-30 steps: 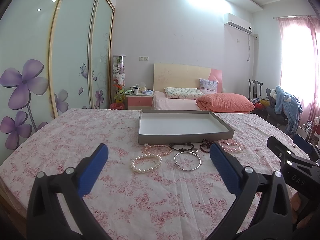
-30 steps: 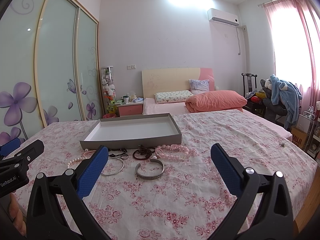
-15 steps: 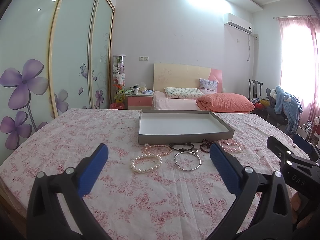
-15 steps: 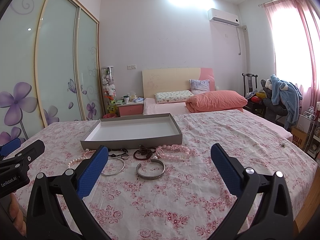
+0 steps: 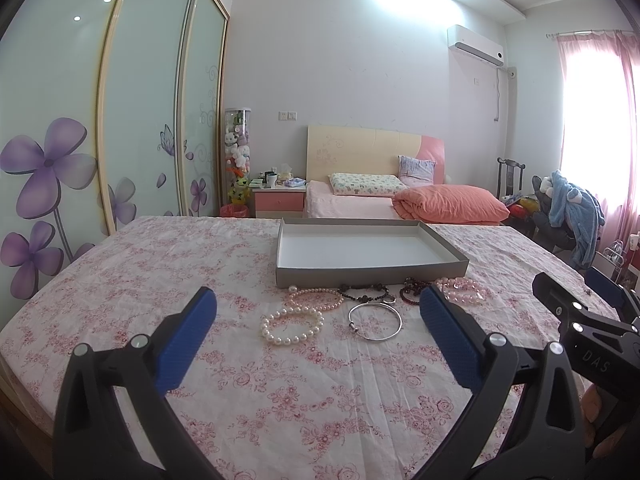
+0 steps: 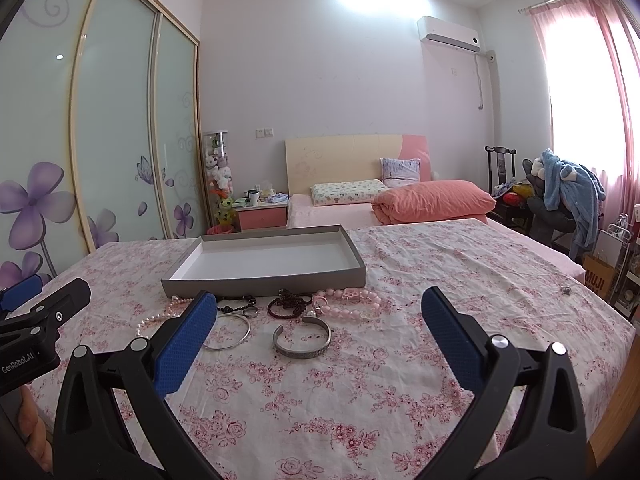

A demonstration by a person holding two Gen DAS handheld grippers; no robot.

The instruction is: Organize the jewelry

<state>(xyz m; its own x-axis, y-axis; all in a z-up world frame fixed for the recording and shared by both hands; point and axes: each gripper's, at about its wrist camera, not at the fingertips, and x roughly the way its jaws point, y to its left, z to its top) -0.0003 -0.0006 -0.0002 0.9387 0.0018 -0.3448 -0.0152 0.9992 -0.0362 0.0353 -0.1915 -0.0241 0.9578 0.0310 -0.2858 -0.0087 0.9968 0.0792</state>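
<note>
A shallow grey tray [image 5: 372, 270] [image 6: 264, 282] with a white inside lies empty on the floral cloth. In front of it lie a white pearl bracelet [image 5: 291, 325], a pink pearl strand [image 5: 316, 299], a thin silver bangle [image 5: 375, 322] [image 6: 226, 330], dark bead bracelets [image 5: 362, 292] [image 6: 289, 305], a pink chunky bead bracelet [image 5: 464, 290] [image 6: 348, 304] and a silver cuff [image 6: 302, 340]. My left gripper [image 5: 318, 320] is open, short of the pearls. My right gripper [image 6: 318, 322] is open, short of the cuff. Neither holds anything.
The table with its pink floral cloth [image 5: 140, 272] ends at the right [image 6: 624, 328]. Behind it stand a bed with an orange quilt [image 5: 448, 204], a nightstand [image 5: 278, 200], sliding wardrobe doors [image 5: 80, 140] and a chair with blue clothing [image 6: 568, 192].
</note>
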